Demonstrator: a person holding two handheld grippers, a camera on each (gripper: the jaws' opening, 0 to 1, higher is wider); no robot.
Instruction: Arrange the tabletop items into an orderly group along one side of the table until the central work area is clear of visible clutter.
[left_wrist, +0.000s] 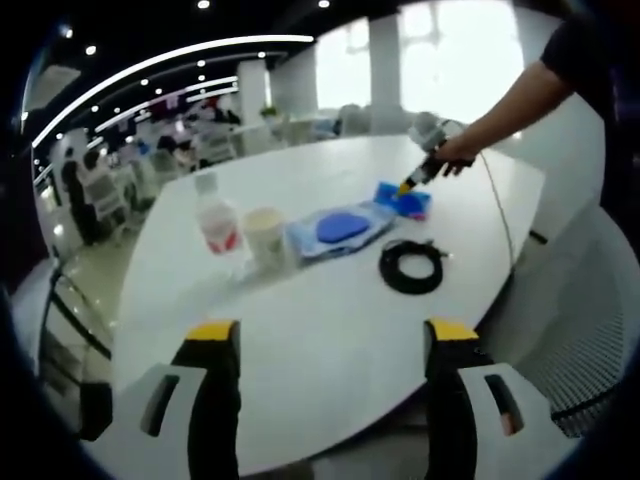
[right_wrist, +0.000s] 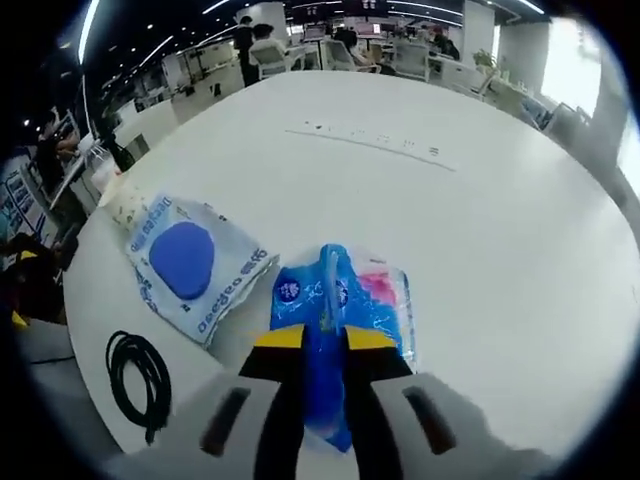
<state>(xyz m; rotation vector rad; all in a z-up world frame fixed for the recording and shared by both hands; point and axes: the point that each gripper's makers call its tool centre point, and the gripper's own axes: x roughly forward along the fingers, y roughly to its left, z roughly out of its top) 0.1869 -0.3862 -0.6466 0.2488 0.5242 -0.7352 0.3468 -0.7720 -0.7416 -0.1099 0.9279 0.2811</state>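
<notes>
No brand text I can read; print on the packets is too small and blurred. My right claw (right_wrist: 323, 345) is clamped on the upright edge of a blue-and-pink plastic packet (right_wrist: 345, 300) lying on the white round surface (right_wrist: 480, 200); in the left gripper view that claw (left_wrist: 408, 184) sits at the far side w/ a person's hand (left_wrist: 455, 152) and outstretched forearm coming in from upper right. My left claw (left_wrist: 330, 335) hangs wide open over the near edge, nothing between the jaws. Count: 1 flat pouch w/ blue oval (right_wrist: 188, 262) just left of the held packet, 1 black coiled cable (right_wrist: 138, 368) near the pouch, 1 clear bottle w/ red label (left_wrist: 217, 222), 1 pale cup (left_wrist: 266, 236) beside the bottle, touching the pouch edge.
</notes>
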